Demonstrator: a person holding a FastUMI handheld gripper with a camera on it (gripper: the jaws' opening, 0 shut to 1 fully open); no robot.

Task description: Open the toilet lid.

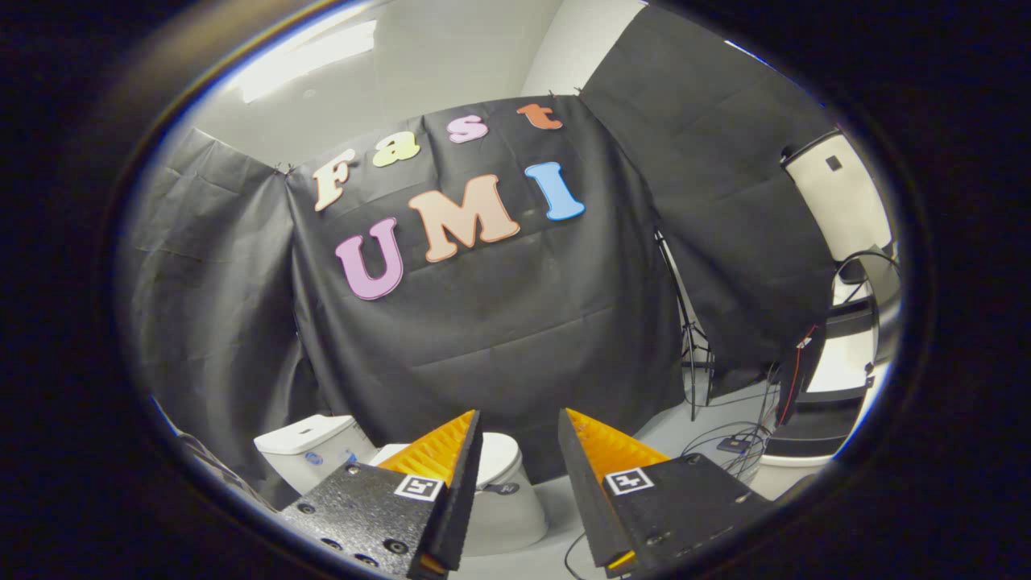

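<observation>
Approach step, lid untouched: gripper (519, 419) with fingers parted and empty; toilet (503, 499) well beyond the tips at about 11 o'clock, lid (501, 453) down, tank (310, 451) at 10 o'clock; next move likely calls for descending to the lid's front edge.

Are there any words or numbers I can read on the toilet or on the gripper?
Toilet tank: a small blue sticker, too small to read.
Toilet bowl: a dark mark below the shut lid, too blurred to read.
Fingers: a square black-and-white marker on each, a pattern, no words.
The gripper is open, with the toilet just beyond its fingers.
</observation>
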